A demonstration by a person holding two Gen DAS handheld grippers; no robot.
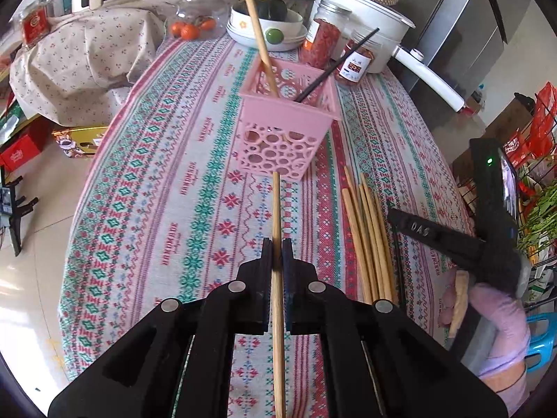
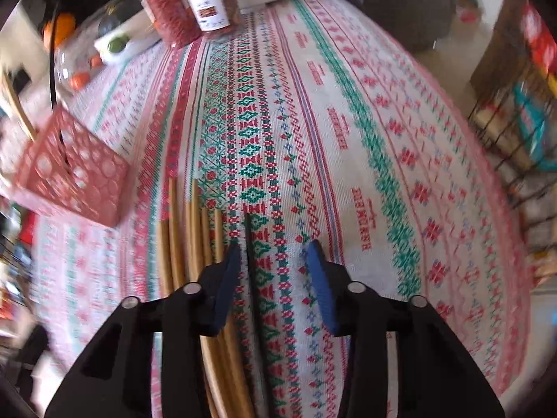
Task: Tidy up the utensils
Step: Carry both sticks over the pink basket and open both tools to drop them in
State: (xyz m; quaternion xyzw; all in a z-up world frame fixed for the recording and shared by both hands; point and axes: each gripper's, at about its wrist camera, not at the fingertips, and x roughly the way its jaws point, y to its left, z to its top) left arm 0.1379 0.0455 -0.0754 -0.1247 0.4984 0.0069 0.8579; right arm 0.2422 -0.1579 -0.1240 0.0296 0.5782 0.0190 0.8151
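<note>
I am clamping one wooden chopstick (image 1: 277, 289) between the jaws of my left gripper (image 1: 277, 247), the stick running lengthwise through the closed pads and its far tip pointing toward the pink basket (image 1: 285, 129). The basket is standing on the patterned tablecloth (image 1: 167, 181) just beyond that tip, and it is already holding a pale wooden chopstick (image 1: 256, 28) and a black chopstick (image 1: 341, 61), both leaning out over its rim. To the right of my held stick, a loose bundle of wooden chopsticks (image 1: 369, 240) is lying flat on the cloth, with one black chopstick (image 2: 250, 254) lying beside it. My right gripper (image 2: 275, 254) is hovering over that black chopstick, which is sitting between the parted blue pads (image 2: 322, 285), close to the left one; the pads are not pressing on it, so I am grasping nothing on this side. In the right wrist view the bundle (image 2: 181, 244) is lying just left of the left finger, and the basket (image 2: 73, 174) is sitting further left, blurred. Behind the basket, two jars (image 1: 320, 43) of red contents, a white bowl (image 1: 268, 28) with a dark squash, and a white pot (image 1: 369, 24) are crowding the far edge of the table.
</note>
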